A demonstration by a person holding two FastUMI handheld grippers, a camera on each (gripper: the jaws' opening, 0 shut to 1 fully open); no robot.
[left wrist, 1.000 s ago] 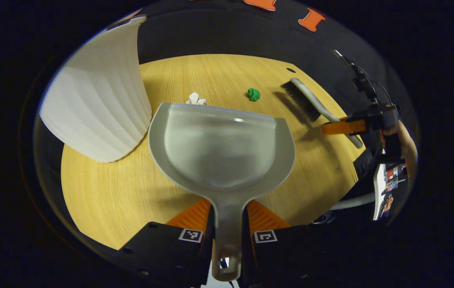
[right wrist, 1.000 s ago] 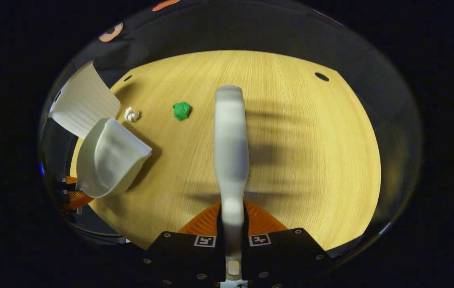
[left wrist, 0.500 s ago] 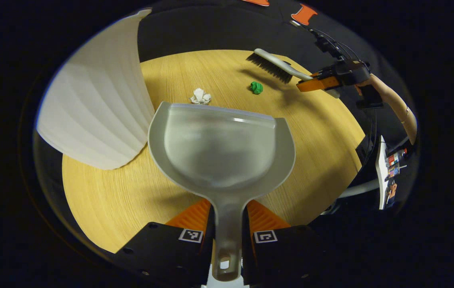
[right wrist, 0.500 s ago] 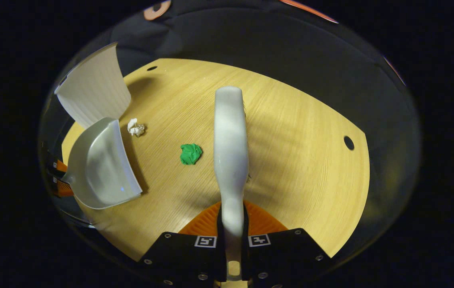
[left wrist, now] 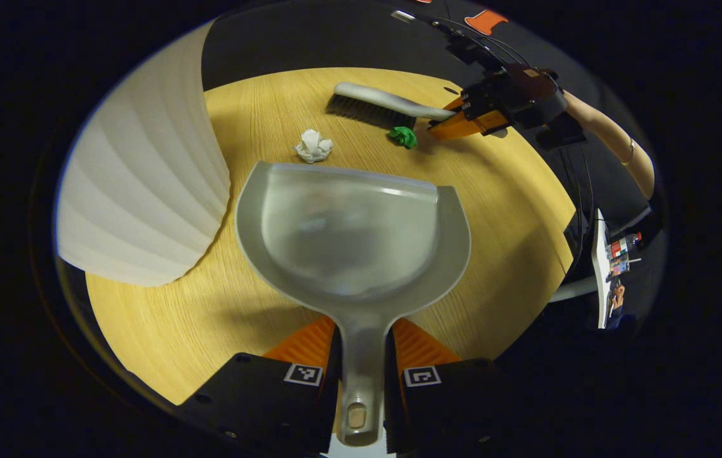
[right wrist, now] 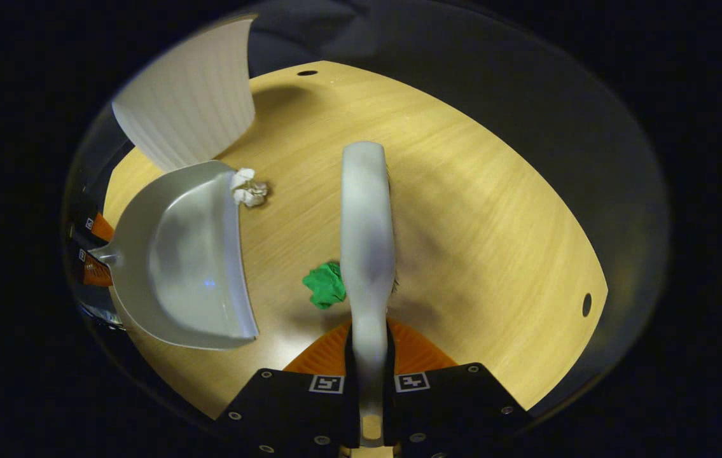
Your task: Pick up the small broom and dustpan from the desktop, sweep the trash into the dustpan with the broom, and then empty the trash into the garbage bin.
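While the left gripper [left wrist: 362, 356] is clamped on the dustpan [left wrist: 351, 238] handle, pan flat on the table [left wrist: 500, 210] beside the white bin [left wrist: 144, 191], the right gripper [right wrist: 370, 356] squeezes the broom [right wrist: 367, 222] handle, bristles touching the green wad [right wrist: 324, 285]; white paper ball [left wrist: 313, 145] sits just off the pan's lip.

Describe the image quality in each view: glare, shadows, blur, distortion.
Left gripper view: soft glare streak and hazy reflections inside the dustpan; fisheye bends the table edge and white bin. Right gripper view: the broom, close to the lens, looks soft; it shadows the wood beside the green scrap.
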